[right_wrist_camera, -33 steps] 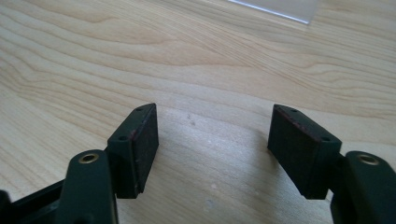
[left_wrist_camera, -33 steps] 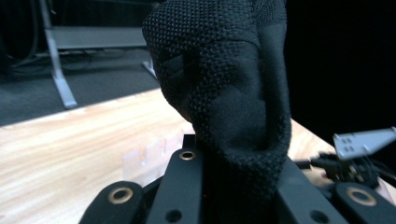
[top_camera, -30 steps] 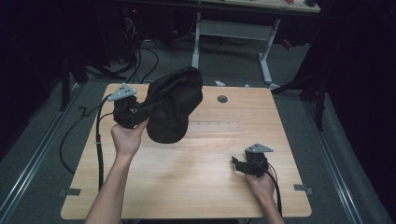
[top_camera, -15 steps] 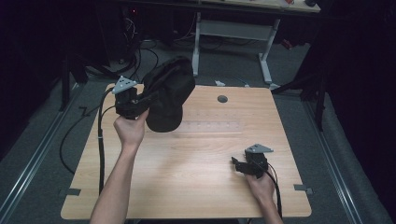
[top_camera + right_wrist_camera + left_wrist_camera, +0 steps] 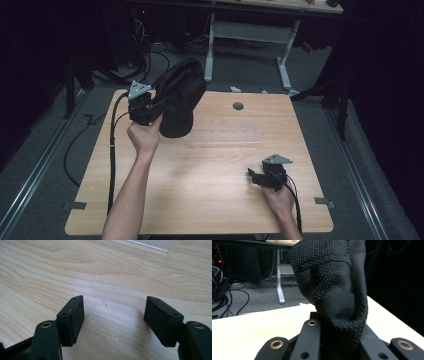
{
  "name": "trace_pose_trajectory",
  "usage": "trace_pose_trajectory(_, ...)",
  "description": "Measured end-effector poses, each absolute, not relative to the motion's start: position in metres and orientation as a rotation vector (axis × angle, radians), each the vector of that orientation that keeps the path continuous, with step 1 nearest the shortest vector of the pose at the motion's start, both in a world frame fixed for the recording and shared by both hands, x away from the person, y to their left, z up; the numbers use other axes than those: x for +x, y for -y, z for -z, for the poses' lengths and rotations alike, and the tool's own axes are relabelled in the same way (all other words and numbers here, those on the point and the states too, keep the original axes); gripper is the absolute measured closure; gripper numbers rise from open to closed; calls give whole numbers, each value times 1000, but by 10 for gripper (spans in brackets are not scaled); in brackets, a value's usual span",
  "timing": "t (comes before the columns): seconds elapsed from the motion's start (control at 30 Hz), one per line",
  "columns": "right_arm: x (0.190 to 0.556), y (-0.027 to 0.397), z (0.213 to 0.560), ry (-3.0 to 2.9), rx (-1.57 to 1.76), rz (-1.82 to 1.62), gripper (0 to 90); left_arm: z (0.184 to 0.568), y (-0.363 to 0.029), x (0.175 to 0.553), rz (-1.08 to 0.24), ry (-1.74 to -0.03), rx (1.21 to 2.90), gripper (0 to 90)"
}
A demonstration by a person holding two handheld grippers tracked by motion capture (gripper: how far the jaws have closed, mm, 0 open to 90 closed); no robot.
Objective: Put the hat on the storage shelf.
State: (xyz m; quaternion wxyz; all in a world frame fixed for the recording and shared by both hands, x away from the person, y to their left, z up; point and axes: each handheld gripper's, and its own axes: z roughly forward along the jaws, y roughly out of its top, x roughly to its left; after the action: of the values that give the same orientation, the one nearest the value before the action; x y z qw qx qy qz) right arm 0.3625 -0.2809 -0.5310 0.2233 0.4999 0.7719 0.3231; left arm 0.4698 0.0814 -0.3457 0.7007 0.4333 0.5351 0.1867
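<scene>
A limp black mesh-fabric item (image 5: 179,97), perhaps a bag or cap, hangs above the far left part of the wooden table (image 5: 210,165). My left gripper (image 5: 152,107) is shut on its lower edge and holds it up. In the left gripper view the fabric (image 5: 332,285) bunches between the jaws of my left gripper (image 5: 339,331) and hides what lies ahead. My right gripper (image 5: 255,177) rests low at the table's front right, held by a hand. Its jaws stand open over bare wood, as the right gripper view shows (image 5: 113,315).
A clear ruler-like strip (image 5: 220,135) lies across the table's middle, and its corner (image 5: 152,243) shows ahead of the right gripper. A round grommet hole (image 5: 238,106) sits near the far edge. Cables (image 5: 112,150) trail off the left side. White desk legs (image 5: 285,65) stand behind.
My left hand has carried the black fabric a little farther away and leftward, and the fabric now hangs more upright. The right gripper has stayed put.
</scene>
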Motion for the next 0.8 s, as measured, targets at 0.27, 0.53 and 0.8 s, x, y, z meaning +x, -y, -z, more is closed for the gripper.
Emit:
trace_pose_trajectory(0.27,363,281,531,-2132,1378,-893,328,350,-76,476,-431,-1206,957,854)
trace_pose_trajectory(0.53,363,281,531,-2131,1378,-891,328,355,-73,480,-446,-1224,957,854)
trace_pose_trajectory(0.8,363,281,531,-2131,1378,-891,328,359,-66,483,-452,-1234,960,853)
